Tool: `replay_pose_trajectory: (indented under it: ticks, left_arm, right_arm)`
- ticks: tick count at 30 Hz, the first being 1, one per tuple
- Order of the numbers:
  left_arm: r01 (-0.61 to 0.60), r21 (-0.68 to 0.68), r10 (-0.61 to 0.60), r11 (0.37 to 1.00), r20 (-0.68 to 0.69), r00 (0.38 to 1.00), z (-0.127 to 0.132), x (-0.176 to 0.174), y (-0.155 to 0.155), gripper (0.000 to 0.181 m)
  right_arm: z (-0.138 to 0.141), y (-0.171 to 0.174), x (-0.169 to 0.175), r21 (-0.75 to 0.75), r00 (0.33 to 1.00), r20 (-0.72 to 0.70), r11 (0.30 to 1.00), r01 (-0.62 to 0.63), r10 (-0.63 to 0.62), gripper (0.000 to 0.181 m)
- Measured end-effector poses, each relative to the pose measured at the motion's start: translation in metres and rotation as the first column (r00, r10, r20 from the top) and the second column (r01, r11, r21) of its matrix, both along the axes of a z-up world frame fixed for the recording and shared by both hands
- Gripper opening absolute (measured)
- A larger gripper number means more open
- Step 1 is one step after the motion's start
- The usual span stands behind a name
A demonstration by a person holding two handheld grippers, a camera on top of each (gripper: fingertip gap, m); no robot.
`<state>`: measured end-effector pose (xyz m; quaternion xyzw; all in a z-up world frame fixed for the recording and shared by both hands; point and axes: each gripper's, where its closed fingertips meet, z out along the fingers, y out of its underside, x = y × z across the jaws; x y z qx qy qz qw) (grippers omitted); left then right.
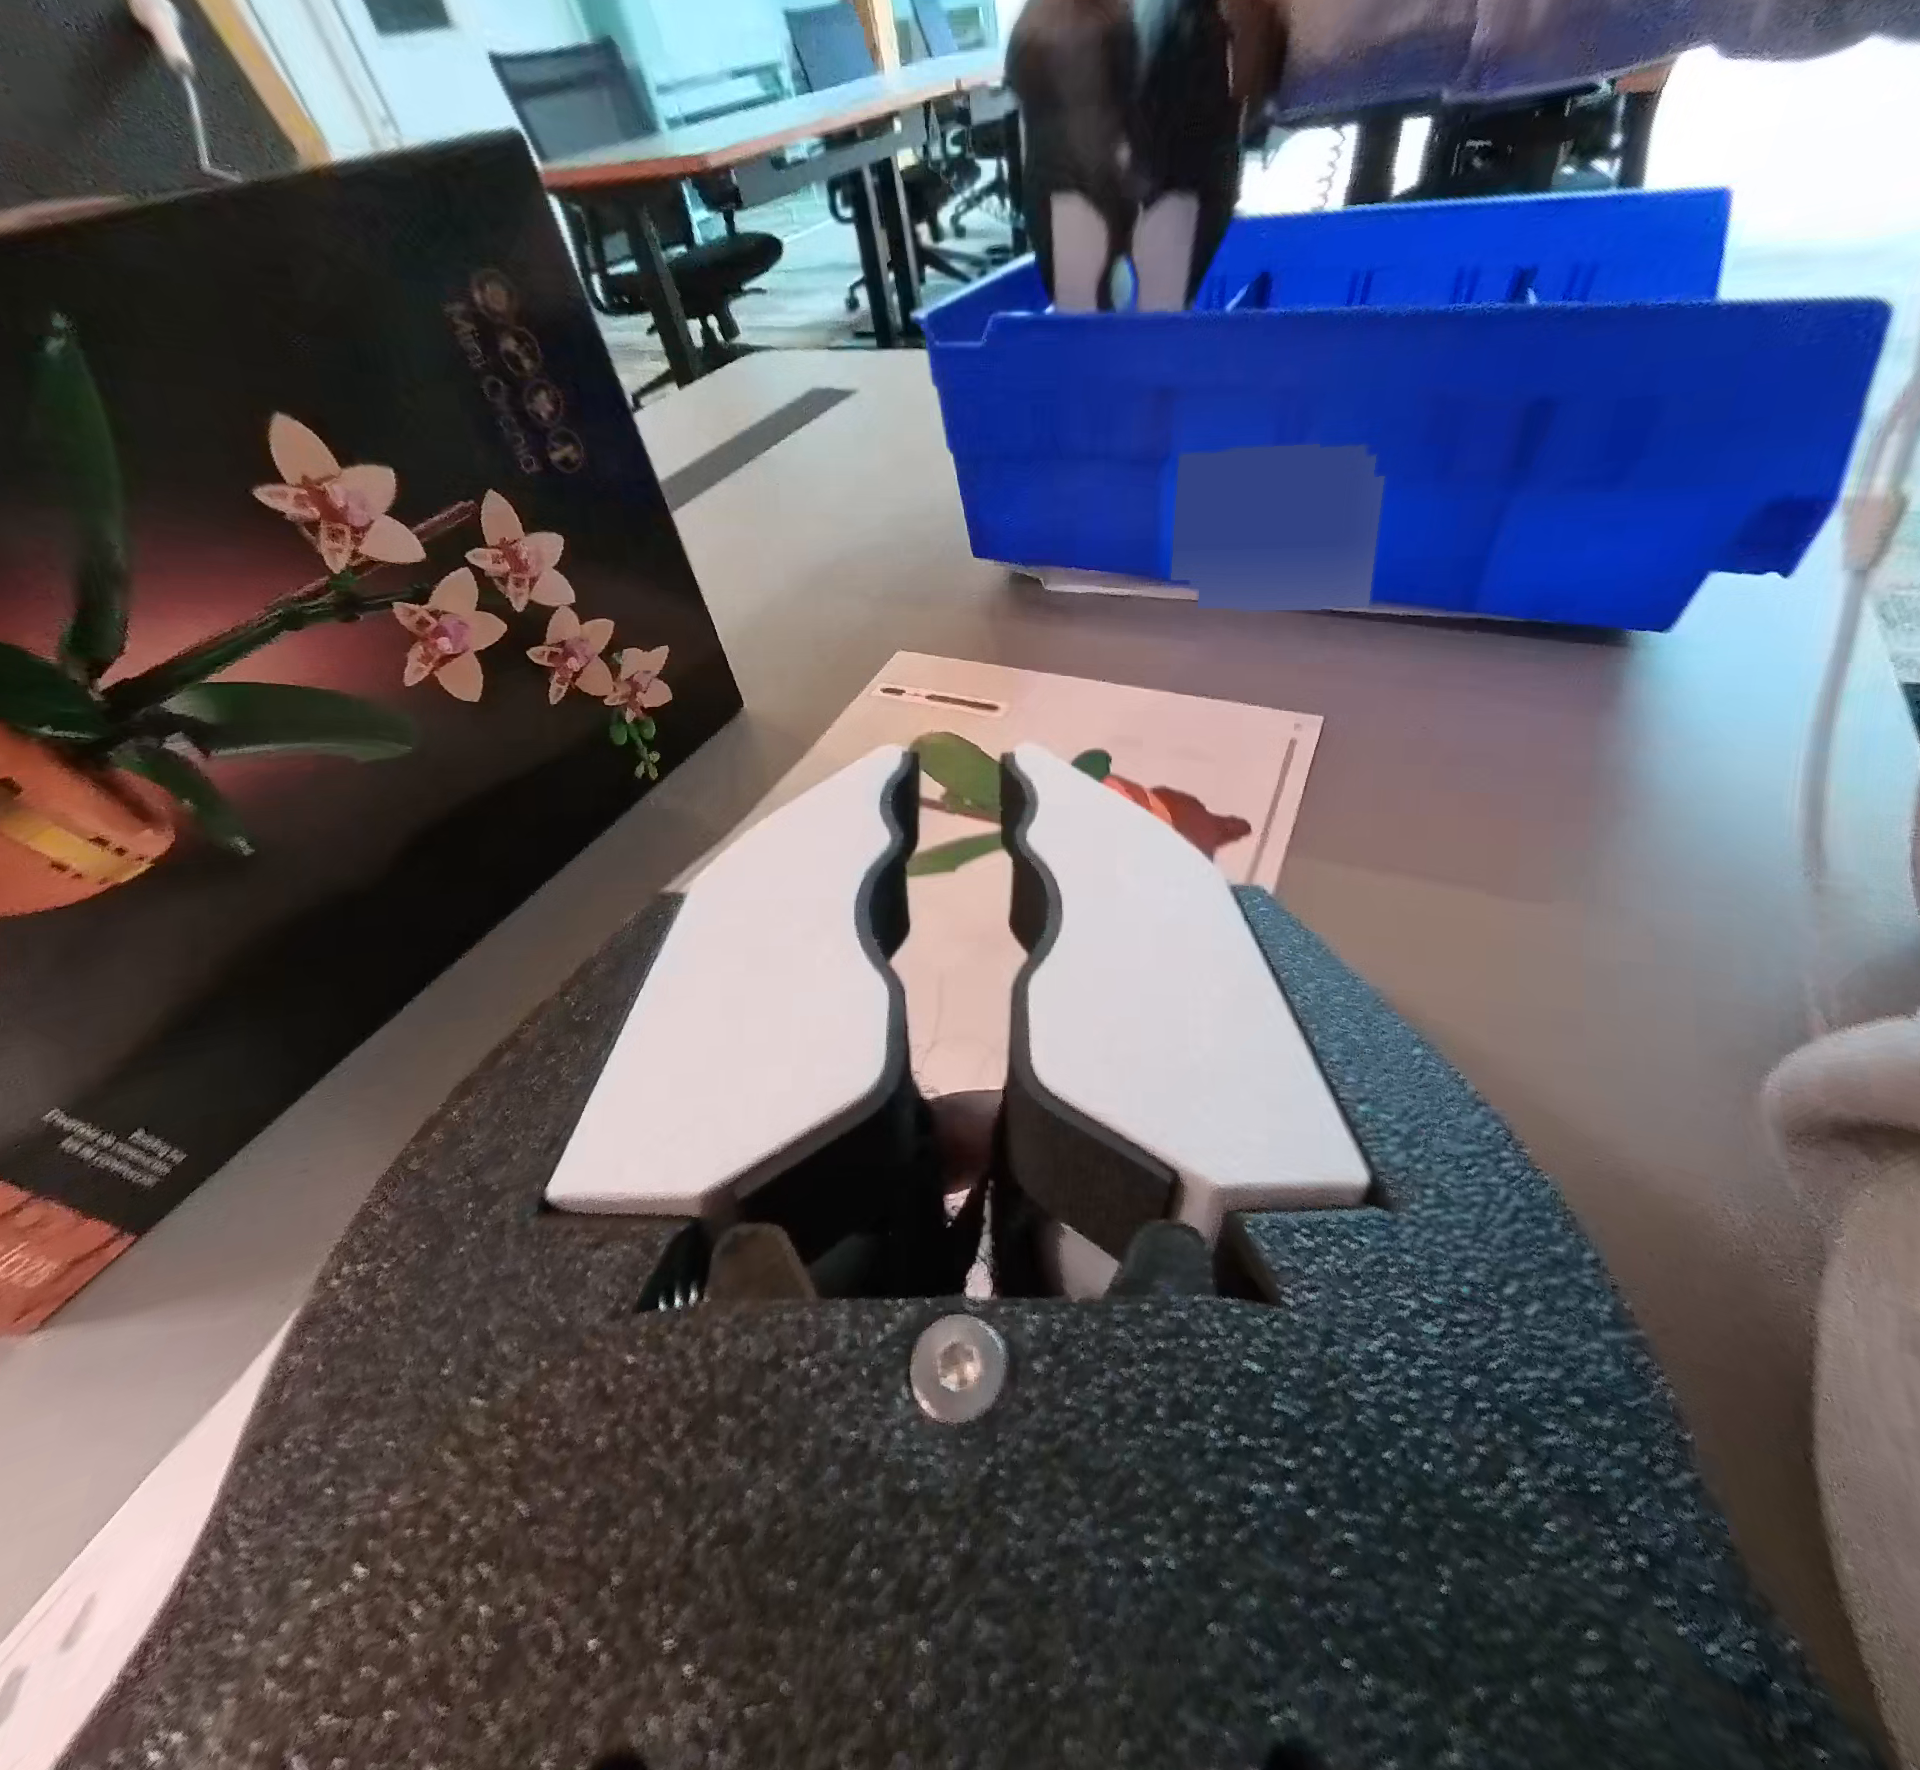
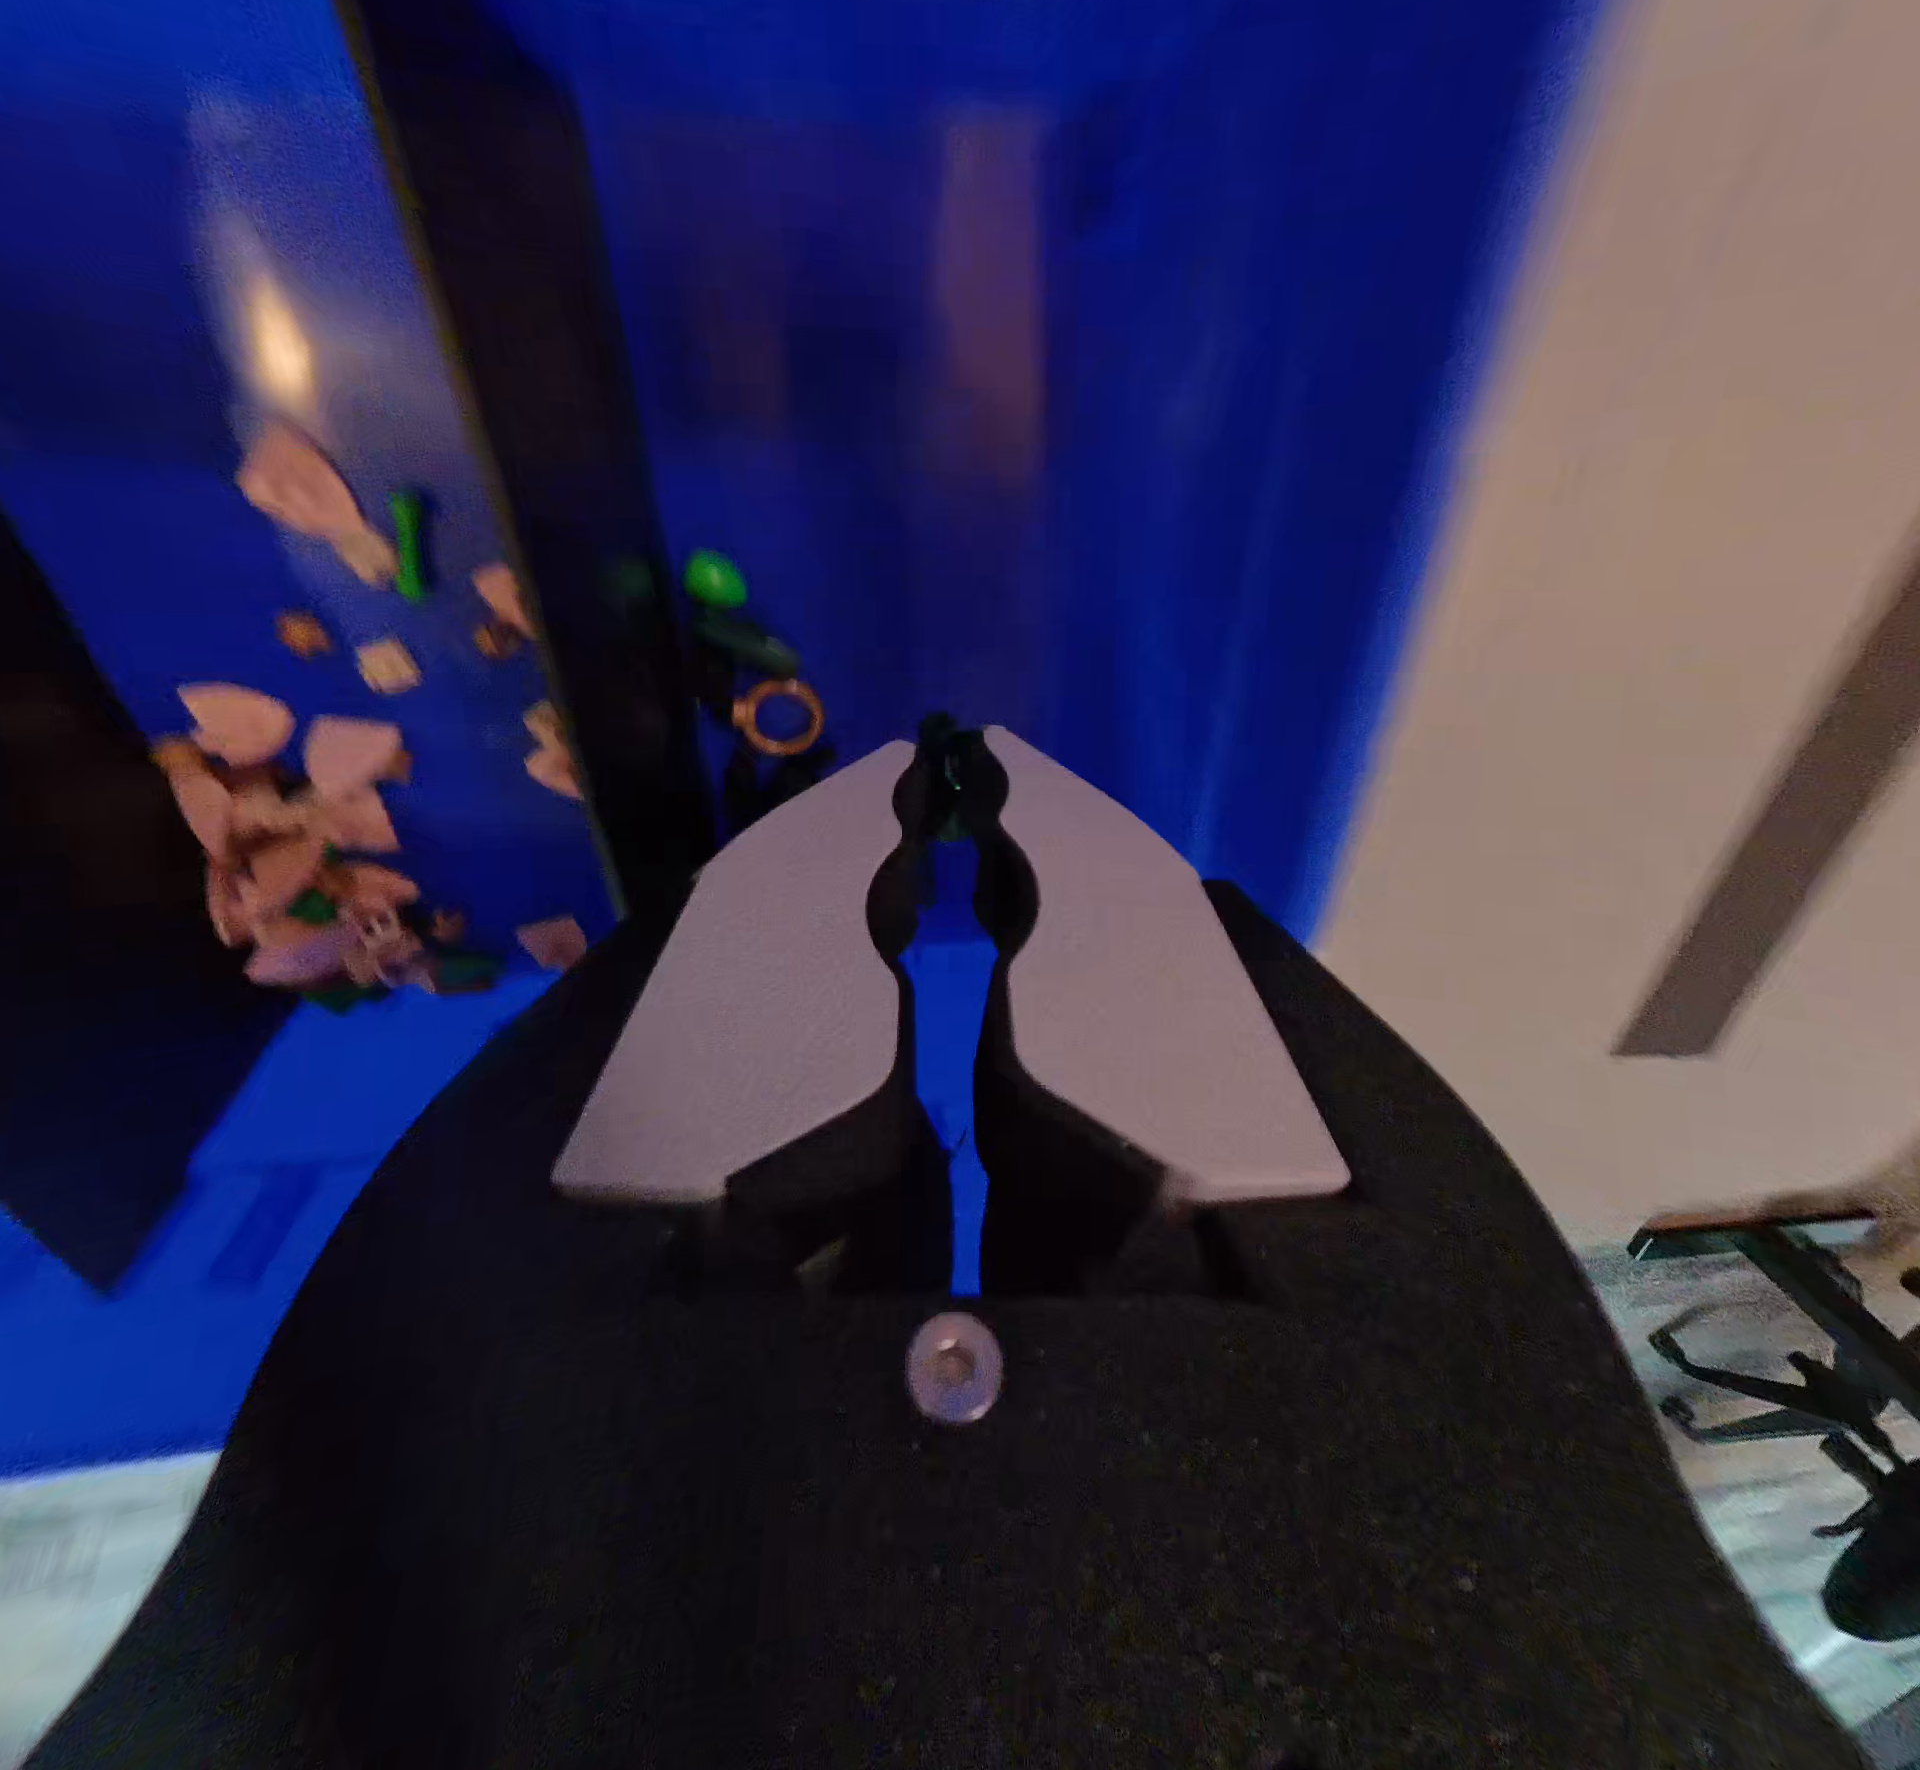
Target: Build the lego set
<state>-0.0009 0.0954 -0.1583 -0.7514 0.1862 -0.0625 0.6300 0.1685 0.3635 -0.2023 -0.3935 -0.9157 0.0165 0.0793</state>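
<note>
My left gripper [image 1: 961,770] is open and empty, low over a printed instruction sheet [image 1: 1164,744] that lies on the table. The black set box [image 1: 312,577] with an orchid picture stands to its left. My right gripper [image 2: 951,754] is inside the blue bin [image 2: 1143,370] and shut on a small dark green piece [image 2: 943,770]. It also shows in the left wrist view [image 1: 1122,281], reaching down into the blue bin [image 1: 1403,453]. A pile of pink and beige pieces [image 2: 301,806] lies in the left compartment. Green pieces [image 2: 717,577] and a tan ring [image 2: 777,718] lie ahead of the fingers.
A black divider [image 2: 499,473] splits the bin. The grey table [image 1: 1455,837] runs between sheet and bin. A white cable [image 1: 1839,681] hangs at the right, above a grey sleeve [image 1: 1849,1201]. Office desks and chairs [image 1: 707,255] stand behind. Across from one pair of fingers to the other is roughly 30 centimeters.
</note>
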Motion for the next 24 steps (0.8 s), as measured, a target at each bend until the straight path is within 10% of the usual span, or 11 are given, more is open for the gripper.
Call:
replay_pose_trajectory:
  ticks: [4,9,15,24]
  left_arm:
    - [0.006,-0.090,-0.009,0.996,-0.030,1.000,-0.015,0.000,-0.029,0.017]
    - [0.007,-0.186,-0.026,0.983,-0.101,0.995,-0.041,0.002,-0.070,0.018]
    - [-0.013,-0.200,-0.015,0.980,-0.134,0.991,-0.055,-0.011,-0.105,0.018]
    - [-0.095,-0.143,0.057,0.985,-0.245,0.968,-0.056,-0.052,-0.120,0.017]
  right_arm:
    - [0.074,-0.063,-0.047,-0.064,0.928,-0.363,0.995,0.072,-0.091,0.005]
    - [0.116,-0.222,-0.098,-0.349,0.796,-0.561,0.937,0.020,-0.227,0.005]
    - [0.031,-0.359,-0.151,-0.605,0.841,-0.422,0.796,0.015,-0.337,0.005]
    - [-0.024,-0.373,-0.181,-0.584,0.861,-0.270,0.785,0.209,-0.430,0.005]
